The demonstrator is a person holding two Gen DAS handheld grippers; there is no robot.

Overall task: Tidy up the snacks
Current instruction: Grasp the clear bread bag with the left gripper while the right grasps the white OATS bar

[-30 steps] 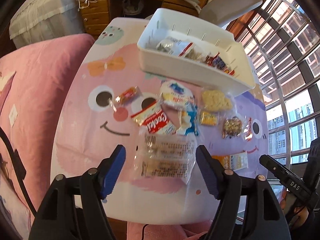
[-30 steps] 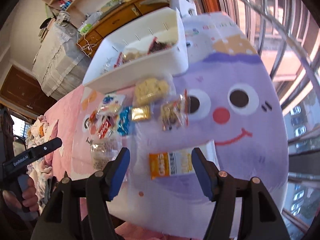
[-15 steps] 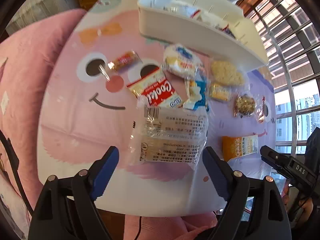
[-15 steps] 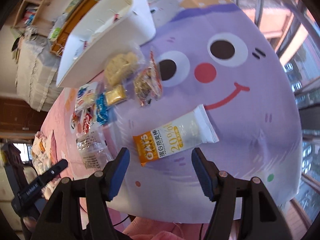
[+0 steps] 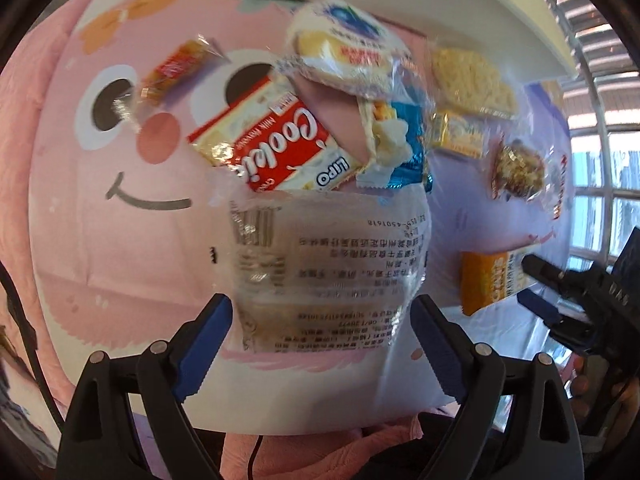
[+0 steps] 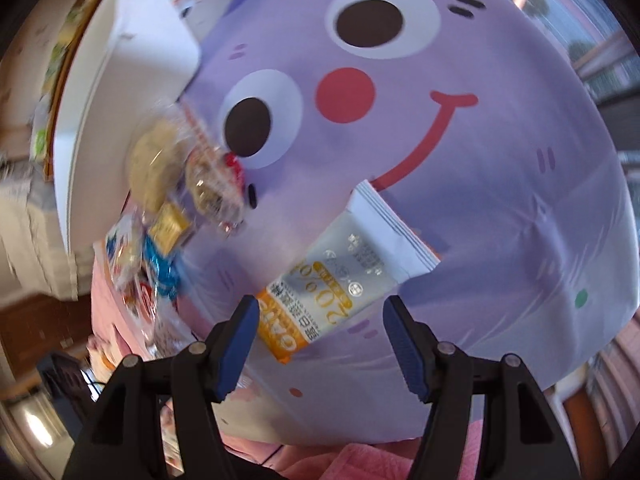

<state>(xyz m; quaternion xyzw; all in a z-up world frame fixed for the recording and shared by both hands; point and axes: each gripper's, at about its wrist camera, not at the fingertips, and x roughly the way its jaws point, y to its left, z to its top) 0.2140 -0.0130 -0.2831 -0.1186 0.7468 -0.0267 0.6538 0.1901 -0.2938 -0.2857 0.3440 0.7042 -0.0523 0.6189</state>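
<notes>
Left gripper (image 5: 322, 334): we hold our fingers spread wide, either side of the clear snack packet (image 5: 326, 270), gripping nothing.
Right gripper (image 6: 320, 342): we keep it released, straddling the orange end of the oat bar packet (image 6: 344, 282).
Landmark: the white bin (image 6: 100, 92); loose snacks lie just in front of it, both packets nearer us.
Red cookie pack (image 5: 272, 148): between bin and clear packet.

Red-white cookie pack (image 5: 276, 148); orange-white oat bar (image 6: 344, 284); pink-purple smiley-face cloth (image 6: 500, 200).
</notes>
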